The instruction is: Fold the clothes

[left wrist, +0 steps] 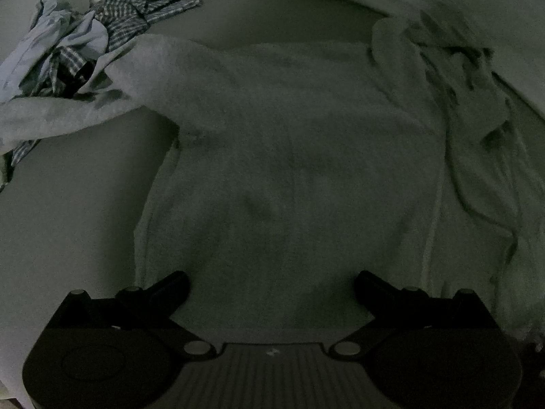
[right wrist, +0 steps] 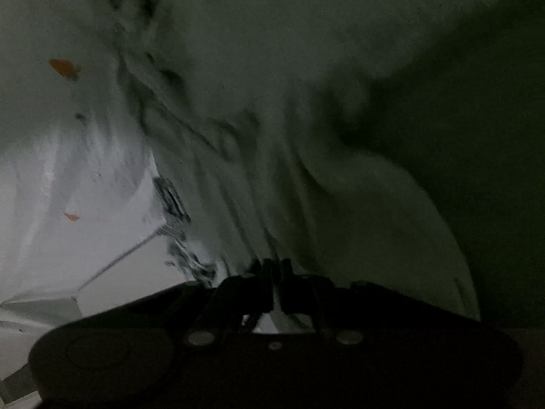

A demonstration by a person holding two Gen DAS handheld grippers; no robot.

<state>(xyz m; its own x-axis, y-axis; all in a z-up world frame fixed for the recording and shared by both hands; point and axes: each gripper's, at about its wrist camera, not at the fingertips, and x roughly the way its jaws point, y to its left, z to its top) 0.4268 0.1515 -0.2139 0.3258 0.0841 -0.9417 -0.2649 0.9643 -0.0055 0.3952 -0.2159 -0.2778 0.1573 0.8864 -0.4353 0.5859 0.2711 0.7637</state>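
A pale fleecy garment [left wrist: 289, 153] lies spread flat on the bed in the left wrist view. One sleeve [left wrist: 68, 116] stretches out to the left, and its right side [left wrist: 460, 102] is bunched into folds. My left gripper [left wrist: 270, 279] hovers open over the garment's near edge, with nothing between its fingers. In the blurred right wrist view my right gripper [right wrist: 276, 269] is shut on a fold of the same pale garment [right wrist: 272, 170], which runs up and away from the fingertips in taut creases.
A heap of checked shirts [left wrist: 136, 10] and a light blue piece [left wrist: 51, 44] lies at the far left, under the sleeve end. Bare bed sheet [left wrist: 68, 221] shows left of the garment. A white sheet with orange marks [right wrist: 63, 66] lies beyond the right gripper.
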